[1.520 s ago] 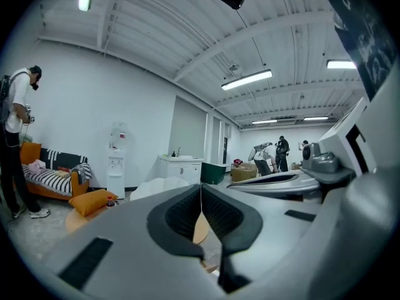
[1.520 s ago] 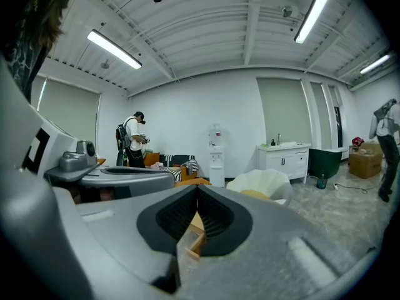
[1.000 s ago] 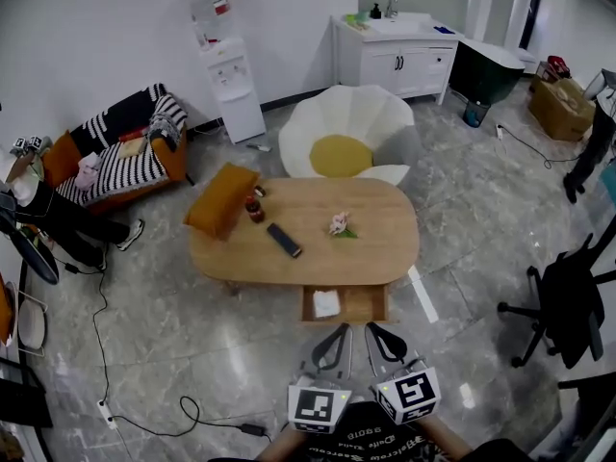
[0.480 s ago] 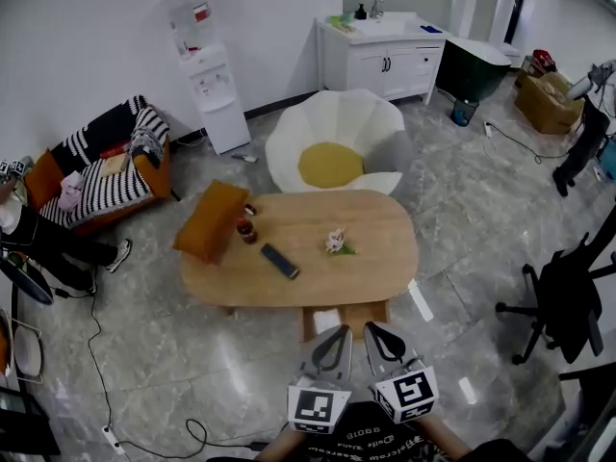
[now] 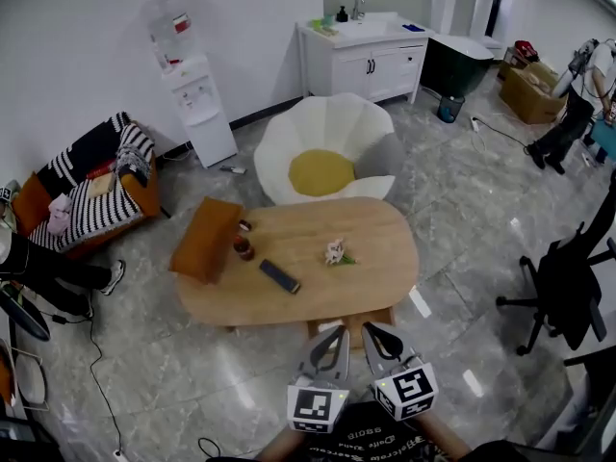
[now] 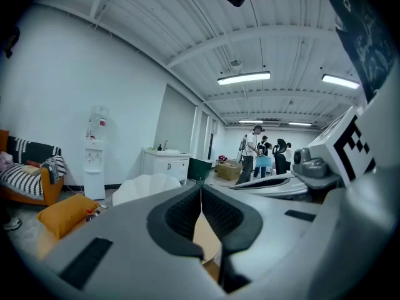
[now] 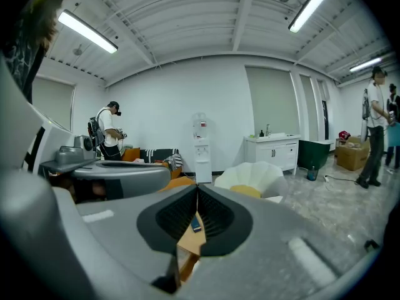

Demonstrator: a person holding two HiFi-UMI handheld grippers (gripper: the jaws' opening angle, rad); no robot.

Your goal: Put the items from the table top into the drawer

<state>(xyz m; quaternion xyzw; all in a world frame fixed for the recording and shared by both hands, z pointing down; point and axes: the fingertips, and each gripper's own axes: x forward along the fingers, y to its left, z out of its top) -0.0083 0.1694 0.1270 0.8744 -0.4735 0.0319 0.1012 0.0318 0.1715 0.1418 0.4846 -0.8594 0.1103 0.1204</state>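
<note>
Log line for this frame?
left gripper: shut, empty | right gripper: shut, empty | remote, flower, jar: on table | drawer: open

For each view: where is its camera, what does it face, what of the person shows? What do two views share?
Head view: on the head, facing steeply down at the table; left tool and right tool show below.
Left gripper view: on the left tool, along its shut jaws; right tool beside.
Right gripper view: on the right tool, likewise; left tool beside.
Shared: the water dispenser.
</note>
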